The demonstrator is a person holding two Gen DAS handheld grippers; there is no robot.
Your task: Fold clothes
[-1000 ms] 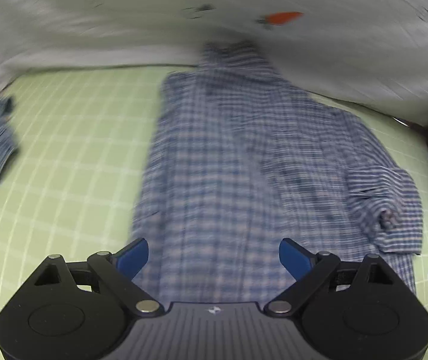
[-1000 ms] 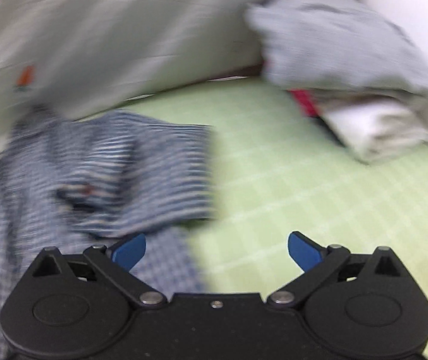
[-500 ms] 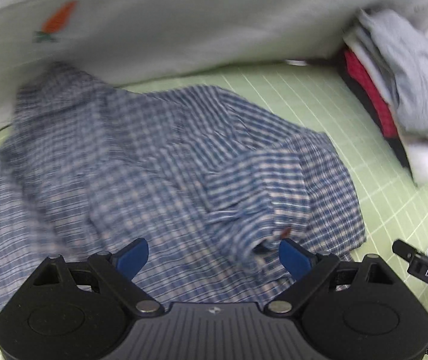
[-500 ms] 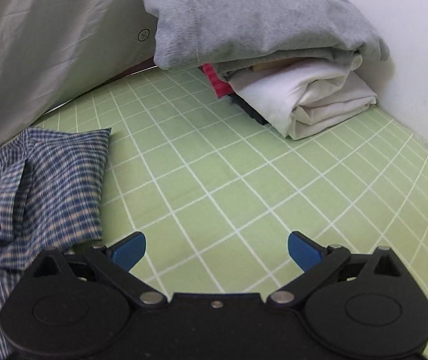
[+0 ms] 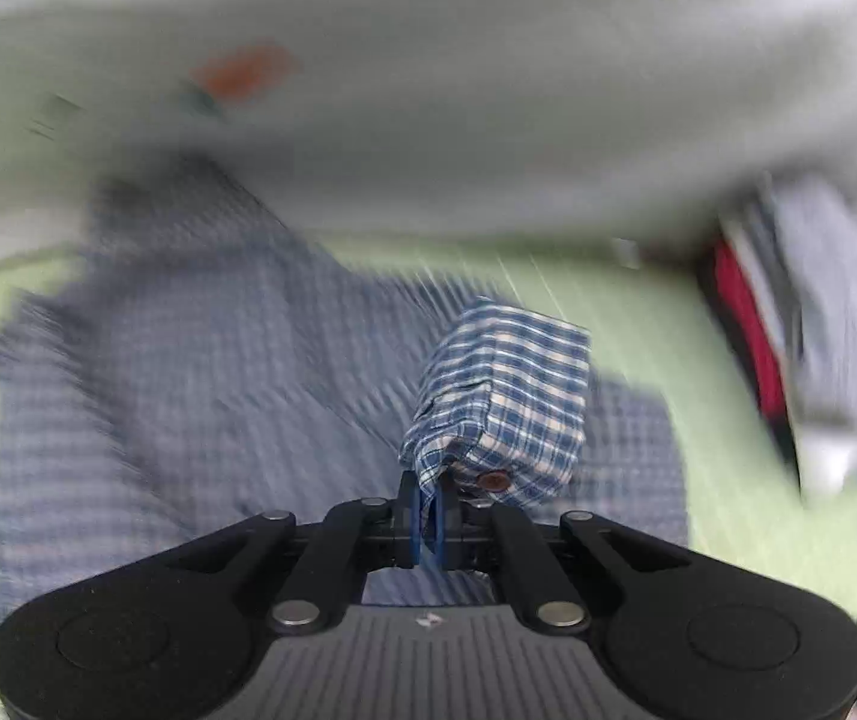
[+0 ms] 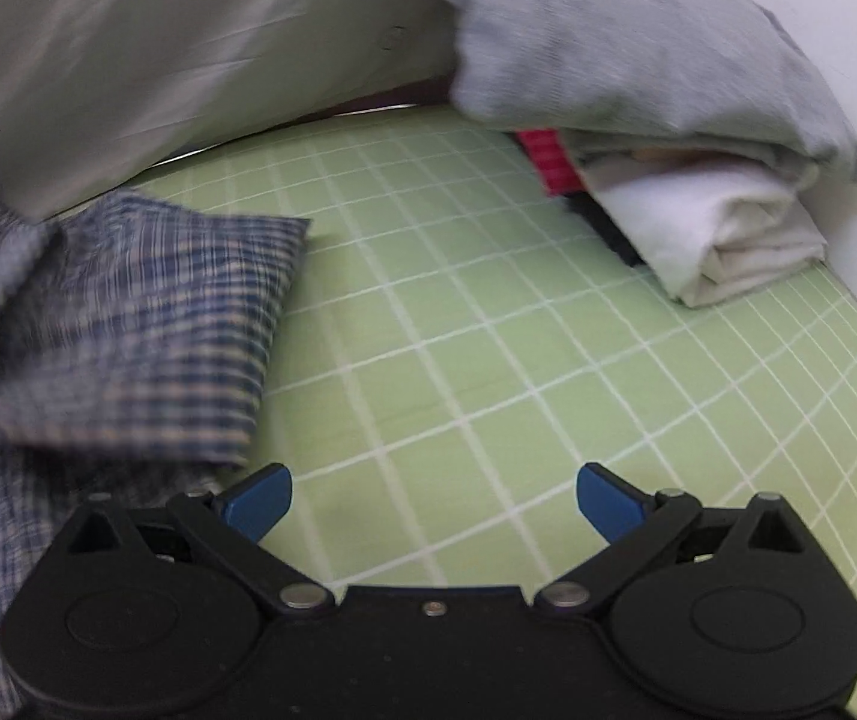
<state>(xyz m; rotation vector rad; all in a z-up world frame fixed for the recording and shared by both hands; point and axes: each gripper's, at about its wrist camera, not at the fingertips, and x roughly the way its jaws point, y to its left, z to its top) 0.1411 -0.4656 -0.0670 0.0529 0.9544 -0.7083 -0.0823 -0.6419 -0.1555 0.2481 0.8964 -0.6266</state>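
Left wrist view. Blue plaid shirt lies spread on the green gridded sheet, filling the left and centre of the frame; much of it is motion-blurred. Its sleeve cuff stands lifted in centre frame, button visible at the lower edge. Left gripper at bottom centre: jaws have just been closing and now sit together, clamped on the cuff's edge, with fabric pinched between the blue pads. A pale pillow spans the top of the frame. A stack of folded clothes sits at the right edge.

Right wrist view. Right gripper at bottom centre: jaws wide apart, nothing between them, only bare sheet ahead. Shirt occupies the left of the frame, with its folded-over edge just beside the left blue pad; contact cannot be judged. Folded stack (grey on top, white beneath, red and black showing) fills the upper right, well apart from the shirt.

Progress, judged: several garments are already folded and stacked. This shirt is early in its fold: one sleeve gripped, body not yet folded. Sleeve placement and body folds remain.
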